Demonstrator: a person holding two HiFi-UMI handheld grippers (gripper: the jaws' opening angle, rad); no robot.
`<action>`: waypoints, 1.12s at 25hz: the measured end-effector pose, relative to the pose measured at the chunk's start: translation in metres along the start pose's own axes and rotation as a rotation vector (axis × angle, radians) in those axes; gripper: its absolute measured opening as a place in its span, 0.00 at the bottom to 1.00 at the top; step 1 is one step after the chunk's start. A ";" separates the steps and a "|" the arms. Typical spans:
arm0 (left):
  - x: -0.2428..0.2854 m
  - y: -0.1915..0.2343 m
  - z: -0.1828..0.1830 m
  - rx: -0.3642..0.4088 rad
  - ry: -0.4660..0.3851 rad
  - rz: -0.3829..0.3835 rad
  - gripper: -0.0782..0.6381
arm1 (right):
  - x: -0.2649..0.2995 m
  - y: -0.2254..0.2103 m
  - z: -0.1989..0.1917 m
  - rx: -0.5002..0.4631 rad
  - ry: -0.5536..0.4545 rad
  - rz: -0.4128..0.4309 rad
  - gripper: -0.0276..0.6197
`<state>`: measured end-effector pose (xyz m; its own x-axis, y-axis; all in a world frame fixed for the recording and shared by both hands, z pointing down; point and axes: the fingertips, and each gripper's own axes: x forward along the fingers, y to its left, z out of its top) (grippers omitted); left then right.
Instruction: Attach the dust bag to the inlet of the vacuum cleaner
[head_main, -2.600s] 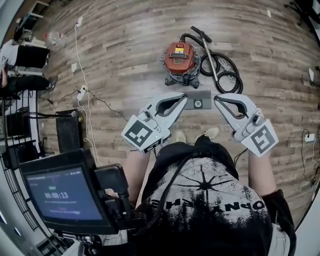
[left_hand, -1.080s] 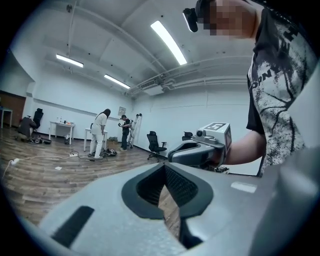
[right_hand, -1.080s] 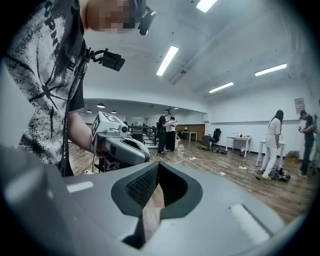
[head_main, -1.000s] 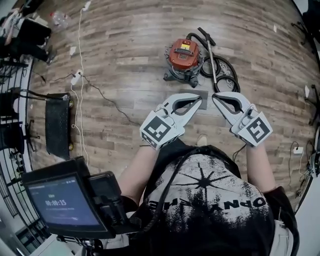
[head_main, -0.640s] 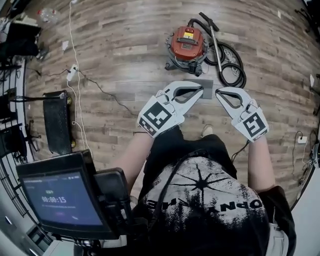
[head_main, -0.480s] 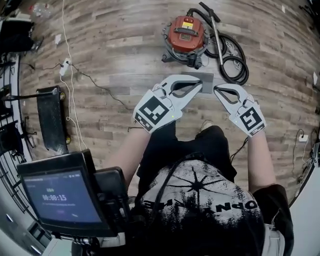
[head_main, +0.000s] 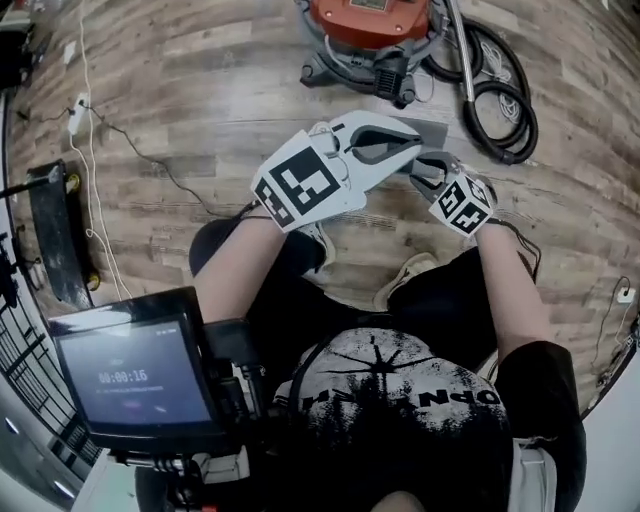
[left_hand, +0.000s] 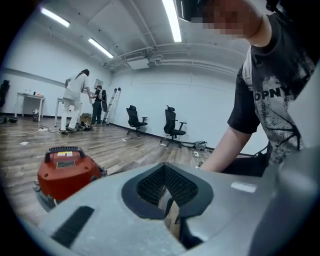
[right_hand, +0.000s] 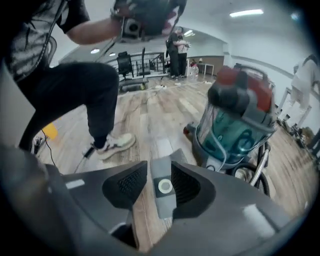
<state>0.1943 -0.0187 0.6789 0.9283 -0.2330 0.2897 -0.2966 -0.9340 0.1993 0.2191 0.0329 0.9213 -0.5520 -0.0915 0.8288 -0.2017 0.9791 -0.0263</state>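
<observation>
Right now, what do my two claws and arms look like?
The left claw and right claw are pale grey moulded shells with dark ribbed pads, each bearing a cube of black-and-white square markers. Sleeves are short, from a black printed T-shirt.

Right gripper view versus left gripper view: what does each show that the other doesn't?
Only the right gripper view: the dust bag lying on the floor, seen between the jaws of the right gripper, which have just been opening; nothing gripped. Only the left gripper view: the left gripper shut and empty, office chairs behind. Both: the vacuum cleaner and floor.
</observation>
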 end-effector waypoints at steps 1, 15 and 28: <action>0.008 0.003 -0.022 0.013 0.015 -0.002 0.11 | 0.029 0.001 -0.025 -0.011 0.036 0.003 0.30; 0.031 0.007 -0.118 -0.156 0.044 0.084 0.11 | 0.184 0.024 -0.198 -0.127 0.396 0.076 0.35; 0.006 0.010 -0.157 -0.224 0.044 0.211 0.11 | 0.206 0.009 -0.223 -0.213 0.500 -0.026 0.16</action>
<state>0.1622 0.0134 0.8291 0.8317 -0.3991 0.3860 -0.5285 -0.7820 0.3304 0.2845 0.0634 1.2165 -0.0863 -0.0693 0.9939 -0.0135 0.9976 0.0684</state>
